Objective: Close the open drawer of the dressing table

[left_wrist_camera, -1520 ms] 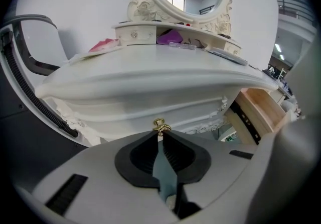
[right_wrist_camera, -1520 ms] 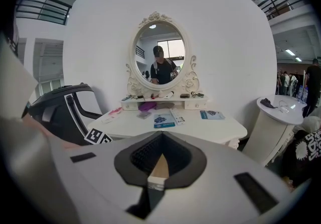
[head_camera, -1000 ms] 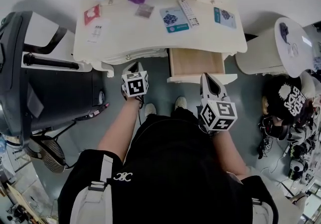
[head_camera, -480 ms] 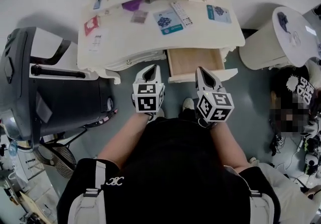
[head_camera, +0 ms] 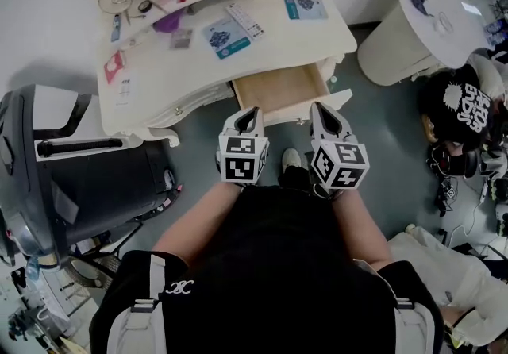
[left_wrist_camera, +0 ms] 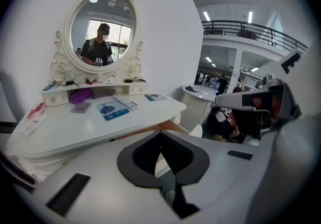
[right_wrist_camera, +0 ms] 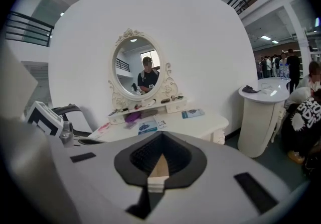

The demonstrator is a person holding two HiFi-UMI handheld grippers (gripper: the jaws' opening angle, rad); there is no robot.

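Note:
The white dressing table (head_camera: pixel 198 67) has one wooden drawer (head_camera: pixel 279 88) pulled out at its right front, and I see nothing inside it. The drawer's white front (head_camera: pixel 337 98) faces me. My left gripper (head_camera: pixel 250 112) is shut and empty, with its tips just before the left end of the drawer front. My right gripper (head_camera: pixel 317 106) is also shut and empty, with its tips over the front's right half; contact cannot be told. In the left gripper view the left gripper (left_wrist_camera: pixel 160 140) points at the table's edge. In the right gripper view the right gripper (right_wrist_camera: pixel 160 142) frames the drawer's wood (right_wrist_camera: pixel 159 165).
A remote (head_camera: pixel 244 20), cards and small cosmetics lie on the tabletop below an oval mirror (left_wrist_camera: pixel 101 36). A black wheeled chair (head_camera: pixel 71 170) stands to the left. A round white side table (head_camera: pixel 421 23) and a seated person (head_camera: pixel 464 106) are to the right.
Both grippers have moved forward to the drawer front, the left one also rightward. The head view has swung, so the table now sits up and to the left.

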